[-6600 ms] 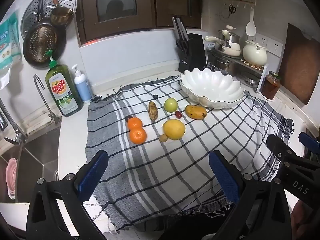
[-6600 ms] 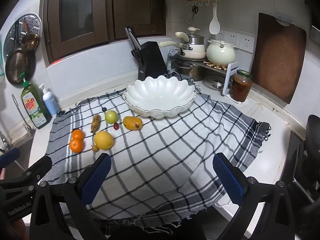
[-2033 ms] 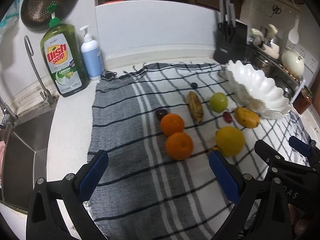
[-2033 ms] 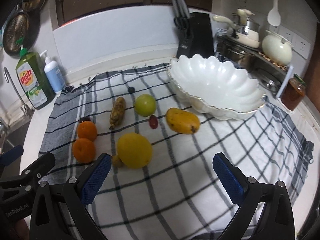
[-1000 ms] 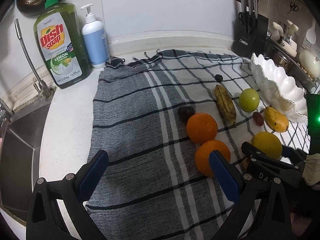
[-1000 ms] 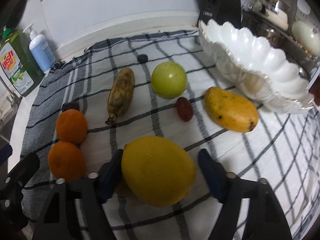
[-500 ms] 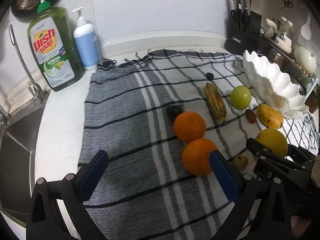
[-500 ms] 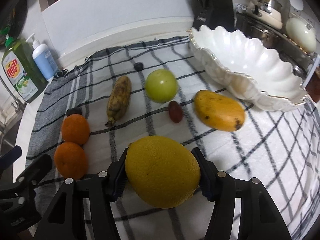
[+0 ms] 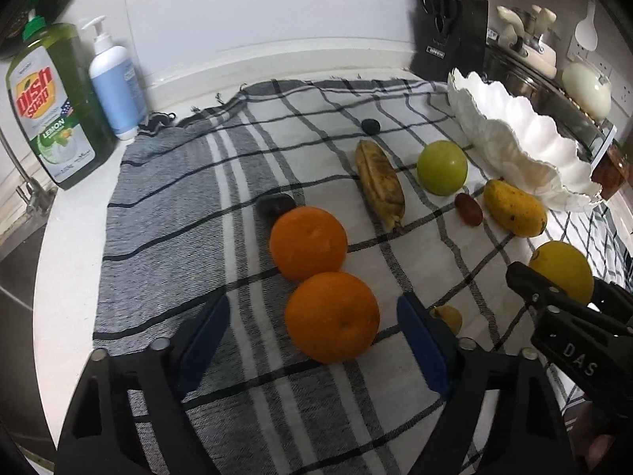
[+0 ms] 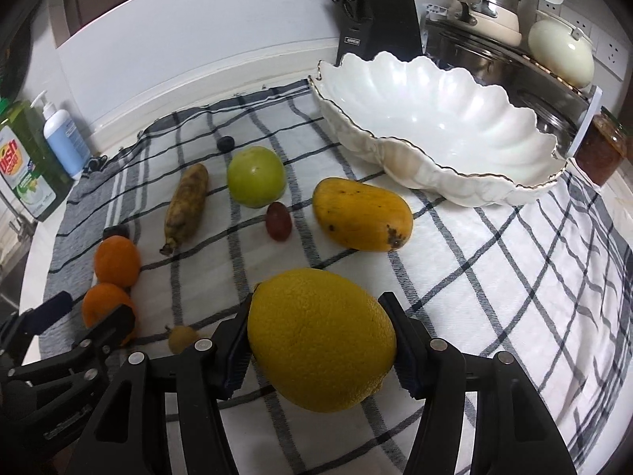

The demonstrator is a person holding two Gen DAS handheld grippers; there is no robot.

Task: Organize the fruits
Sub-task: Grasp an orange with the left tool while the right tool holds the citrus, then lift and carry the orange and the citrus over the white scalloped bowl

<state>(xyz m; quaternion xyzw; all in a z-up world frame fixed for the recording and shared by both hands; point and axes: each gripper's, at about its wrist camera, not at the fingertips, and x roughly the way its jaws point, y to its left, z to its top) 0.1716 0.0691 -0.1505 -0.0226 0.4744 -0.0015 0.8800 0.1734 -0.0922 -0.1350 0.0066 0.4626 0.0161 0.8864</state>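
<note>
On the checked cloth (image 9: 166, 213) lie two oranges, a browned banana (image 9: 379, 182), a green apple (image 9: 442, 167), a mango (image 9: 514, 208), a red grape (image 9: 468, 208) and a dark plum (image 9: 275, 206). The near orange (image 9: 331, 316) sits between the blue pads of my left gripper (image 9: 312, 336). Its jaws are closing, with a gap still on each side. The far orange (image 9: 307, 242) touches it from behind. My right gripper (image 10: 320, 340) is shut on a large yellow citrus (image 10: 320, 336), held just above the cloth. The white scalloped bowl (image 10: 395, 55) is empty.
A small tan fruit (image 9: 447, 316) lies between the two grippers, and a dark berry (image 9: 370, 126) at the cloth's back. A dish soap bottle (image 9: 55, 107) and a pump bottle (image 9: 114, 83) stand far left by the sink. Behind the bowl are a knife block (image 9: 451, 47), pots and a jar (image 10: 601, 150).
My left gripper came forward over the near orange and its jaws narrowed around it. My right gripper, shut on the yellow citrus, lifted it slightly and carried it nearer the bowl.
</note>
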